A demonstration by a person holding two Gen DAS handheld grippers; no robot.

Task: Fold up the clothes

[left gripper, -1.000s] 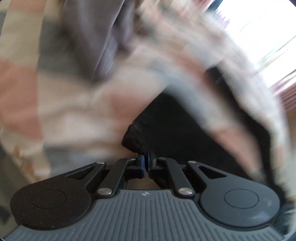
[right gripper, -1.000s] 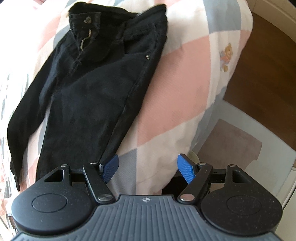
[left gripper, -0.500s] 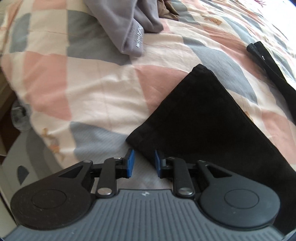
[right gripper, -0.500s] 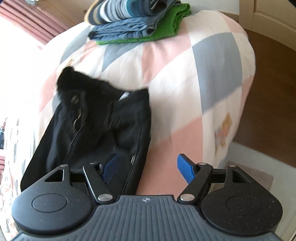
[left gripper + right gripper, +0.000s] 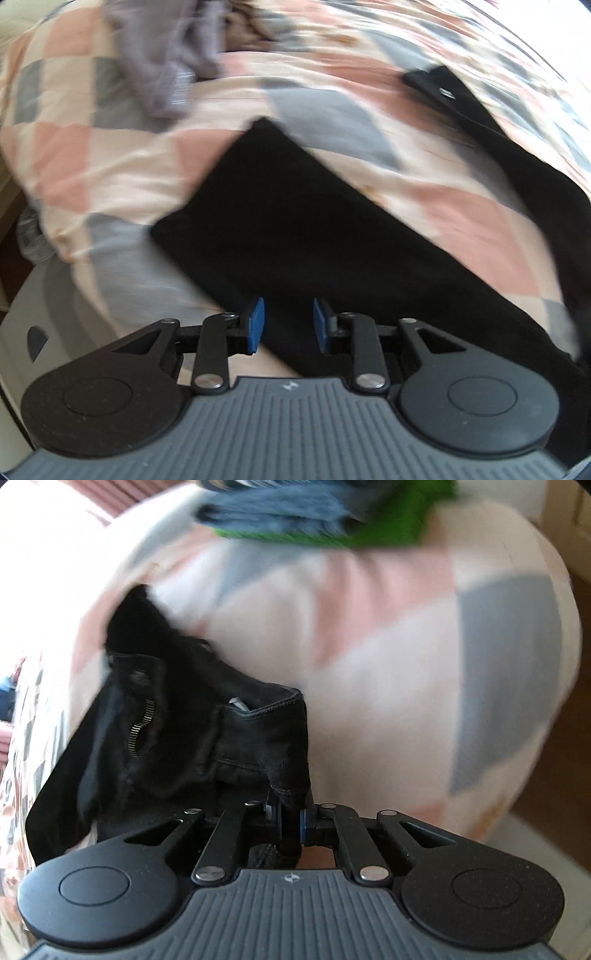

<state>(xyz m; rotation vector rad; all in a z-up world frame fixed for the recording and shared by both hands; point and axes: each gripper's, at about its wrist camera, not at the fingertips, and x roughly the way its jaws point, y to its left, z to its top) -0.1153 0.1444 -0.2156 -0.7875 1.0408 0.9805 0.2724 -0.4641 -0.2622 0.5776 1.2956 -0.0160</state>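
Two grippers are in view, one per wrist camera. Nearest in the right view, the right gripper has its blue pads pressed together on a fold of the black denim trousers at the waistband corner; the cloth bunches just above the pads, the zip showing to the left. Both grippers point steeply downward at the bed. Beyond the trousers lies the quilt with pink, grey and cream diamond patches, and at its far edge sits a stack of folded blue and green garments, well apart from the gripper.

In the left view, the left gripper is opening, its blue pads apart and gripping nothing. A trouser leg lies directly under and beyond the gap, its hem end further out on the quilt. Farther off rests a crumpled grey garment, blurred.
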